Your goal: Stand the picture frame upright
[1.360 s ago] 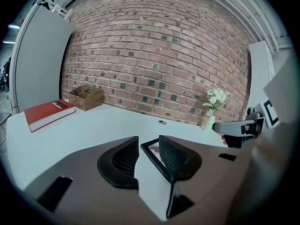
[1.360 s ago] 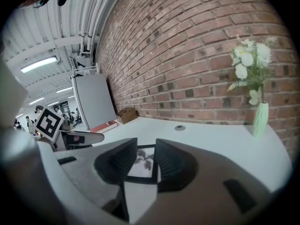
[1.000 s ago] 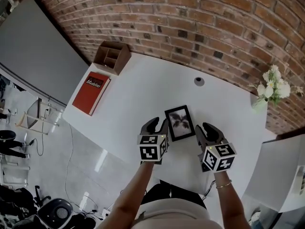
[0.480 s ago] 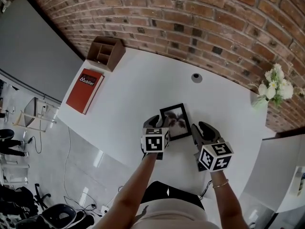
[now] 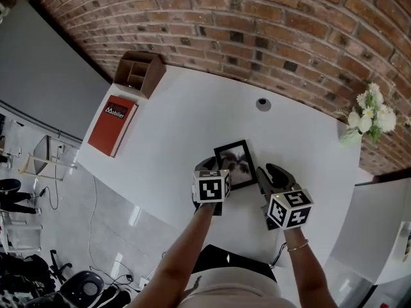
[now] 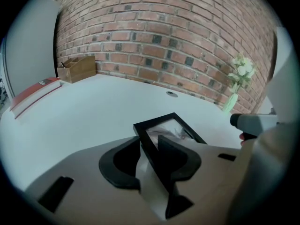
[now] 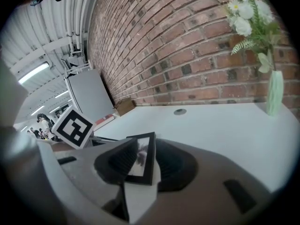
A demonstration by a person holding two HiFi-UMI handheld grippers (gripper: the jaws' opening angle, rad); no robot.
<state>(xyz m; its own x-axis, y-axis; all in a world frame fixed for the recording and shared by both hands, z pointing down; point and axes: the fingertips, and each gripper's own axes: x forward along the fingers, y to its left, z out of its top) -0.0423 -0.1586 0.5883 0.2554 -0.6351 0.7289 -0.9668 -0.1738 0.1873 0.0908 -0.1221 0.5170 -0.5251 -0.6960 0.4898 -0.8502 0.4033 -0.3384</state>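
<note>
At the far left corner of the counter [image 5: 186, 108] a wooden box [image 5: 138, 74] stands close to the brick wall [image 5: 289, 31]. A red book [image 5: 114, 124] lies just in front of it along the left edge, and both are well apart from the work. From there the counter runs bare and white toward its middle, with open surface on the left gripper's outer side. About midway along the near edge, the left gripper [image 5: 212, 167] has its jaws closed on the left side of the picture frame [image 5: 236, 162]. The frame lies face up; whether it is off the surface I cannot tell. The right gripper [image 5: 266, 175] has its jaws closed on the frame's right side, and the frame fills the gap between them. Beyond the frame, toward the far edge, a small round cap [image 5: 262, 103] sits in the counter. At the far right corner a vase of white flowers [image 5: 369, 114] stands near the wall, well apart from the right gripper.
</note>
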